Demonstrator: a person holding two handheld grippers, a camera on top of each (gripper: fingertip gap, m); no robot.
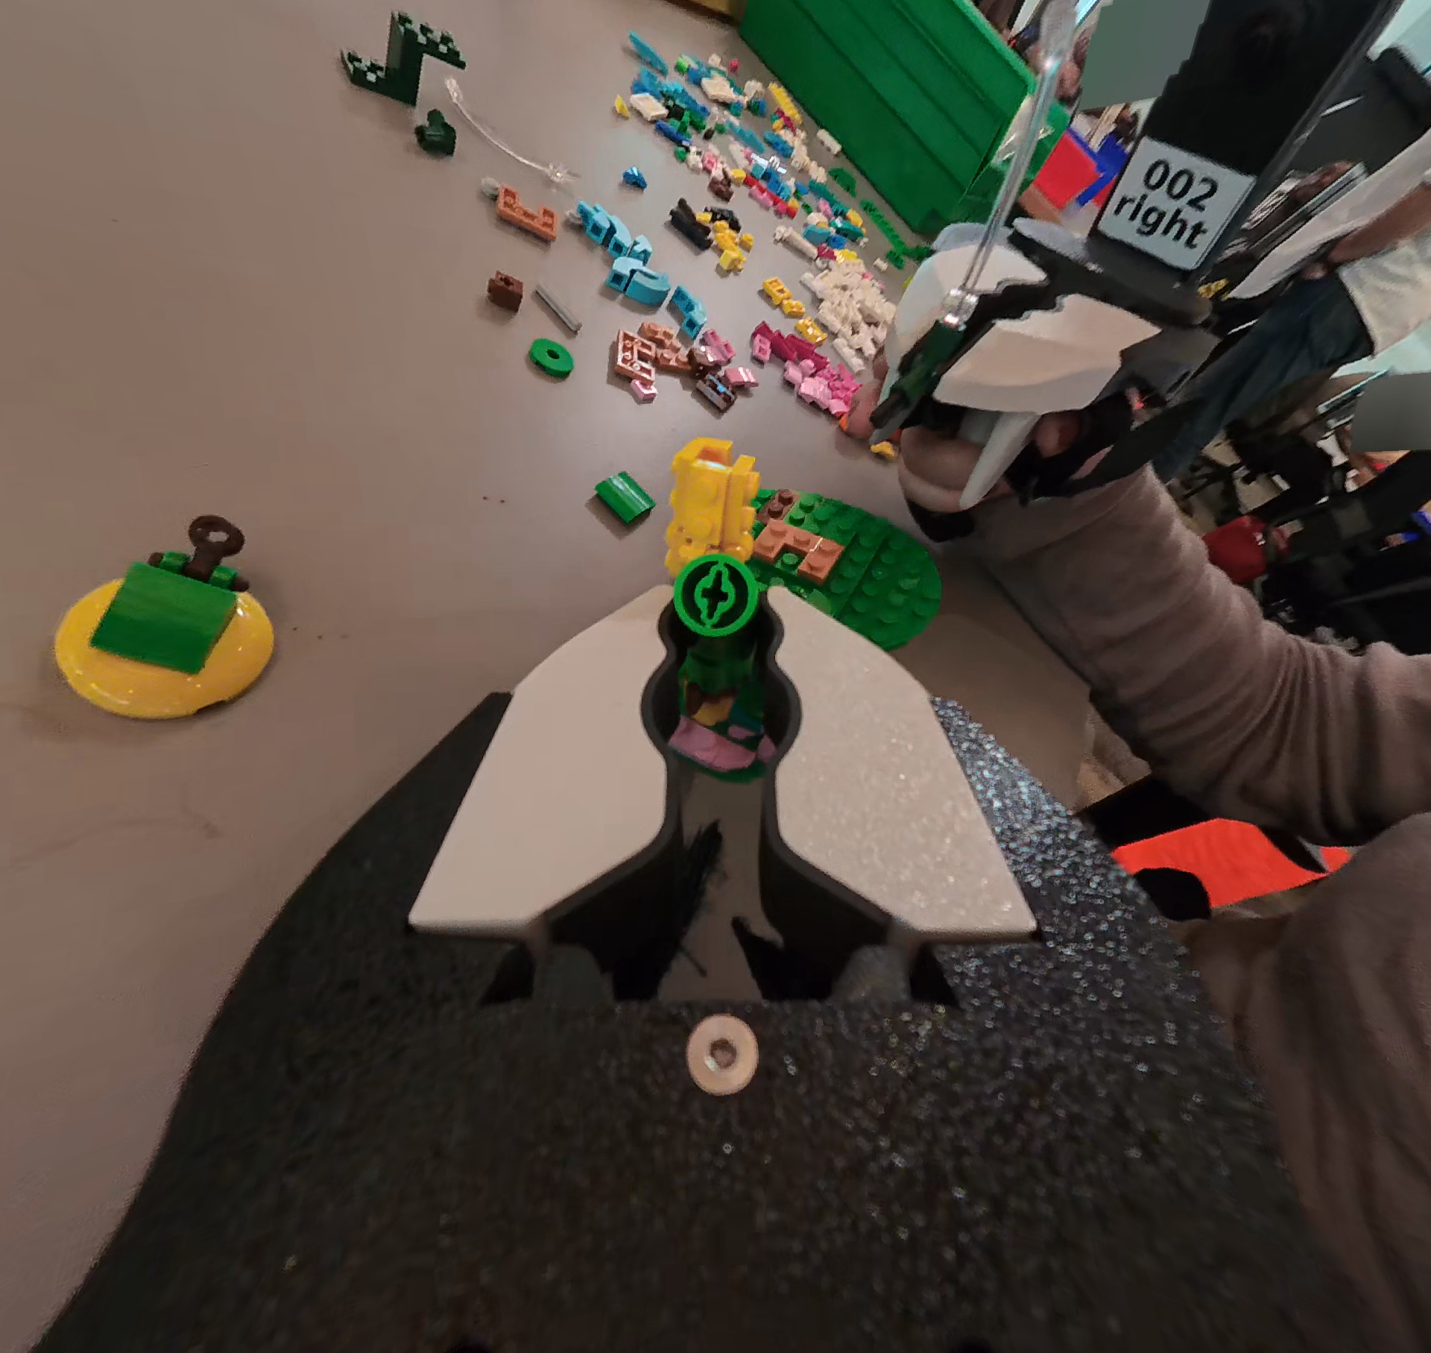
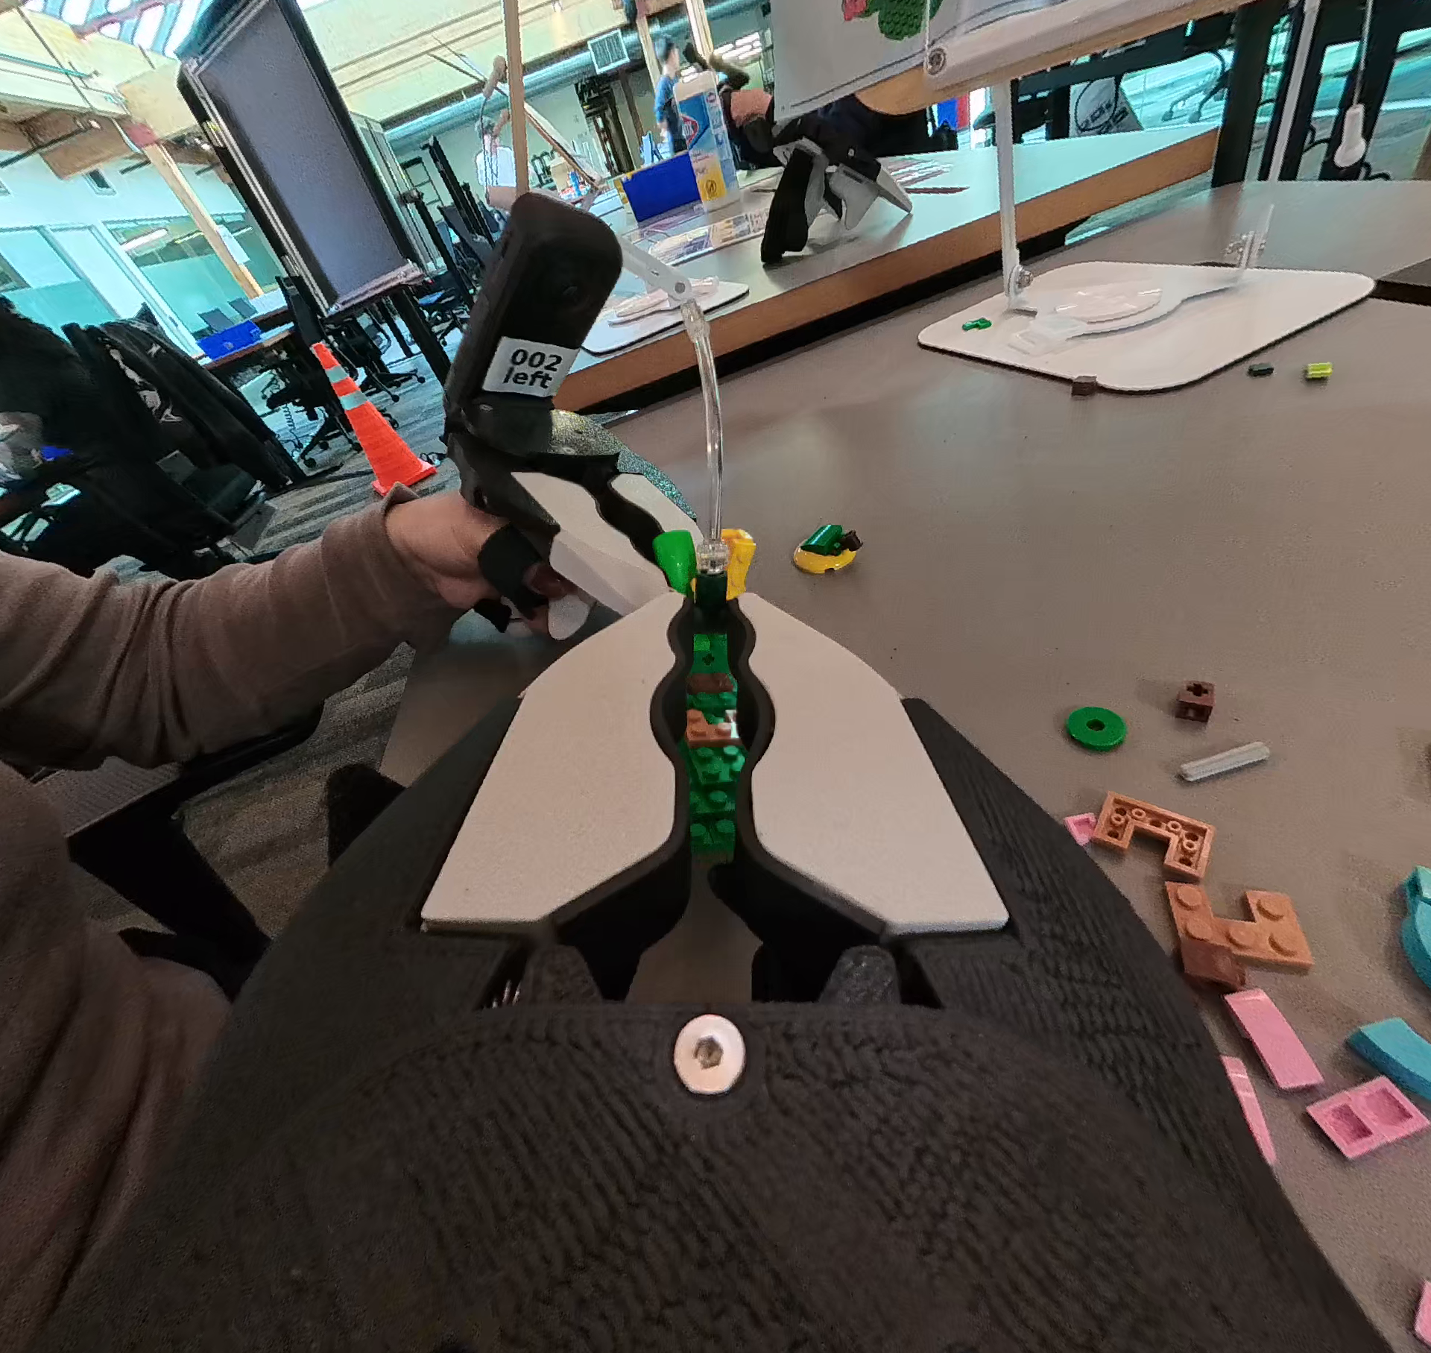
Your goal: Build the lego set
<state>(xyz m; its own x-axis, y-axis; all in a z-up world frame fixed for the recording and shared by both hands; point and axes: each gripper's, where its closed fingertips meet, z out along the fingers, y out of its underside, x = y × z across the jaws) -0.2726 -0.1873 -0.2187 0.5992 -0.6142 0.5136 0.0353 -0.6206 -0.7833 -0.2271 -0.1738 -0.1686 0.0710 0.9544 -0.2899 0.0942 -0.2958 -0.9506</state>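
Between my left gripper's [image 1: 716,607] tips I clamp a round bright-green lego piece with a cross-shaped hole [image 1: 714,594], just short of the yellow brick tower [image 1: 711,499] on the green studded baseplate [image 1: 875,580]. My right gripper [image 2: 712,603] is clamped on a dark-green piece carrying a curved clear plastic rod [image 2: 711,417]. I judge that rod could snag or slip sideways if I press off-axis.
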